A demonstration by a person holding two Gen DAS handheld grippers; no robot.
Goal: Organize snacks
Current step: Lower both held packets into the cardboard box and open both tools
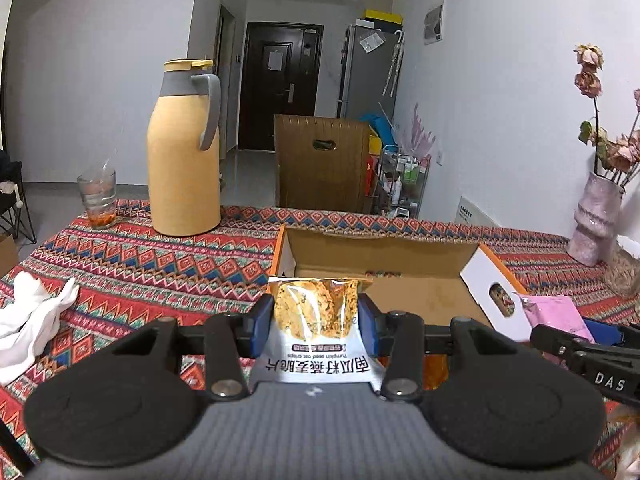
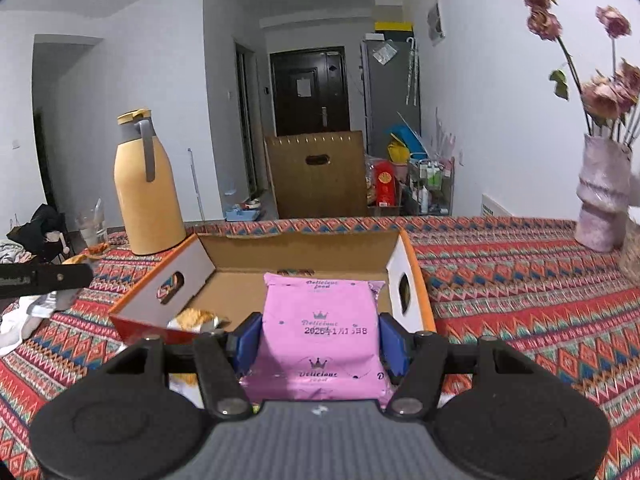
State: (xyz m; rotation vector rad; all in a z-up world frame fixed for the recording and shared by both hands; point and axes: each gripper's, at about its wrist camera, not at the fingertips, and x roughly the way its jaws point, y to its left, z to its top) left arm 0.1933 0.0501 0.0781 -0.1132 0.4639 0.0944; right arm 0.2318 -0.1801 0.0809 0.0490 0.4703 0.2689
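Left wrist — patterned tablecloth (image 1: pixel 140 264), white walls (image 1: pixel 100 80)

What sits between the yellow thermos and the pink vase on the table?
The open cardboard box lies between the thermos and the vase on the patterned tablecloth, clearest in the right wrist view; right of the box the cloth is bare.

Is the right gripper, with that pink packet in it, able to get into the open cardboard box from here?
Probably yes. The right gripper holds the pink packet just before the box, whose top is open, with mostly bare floor ahead.
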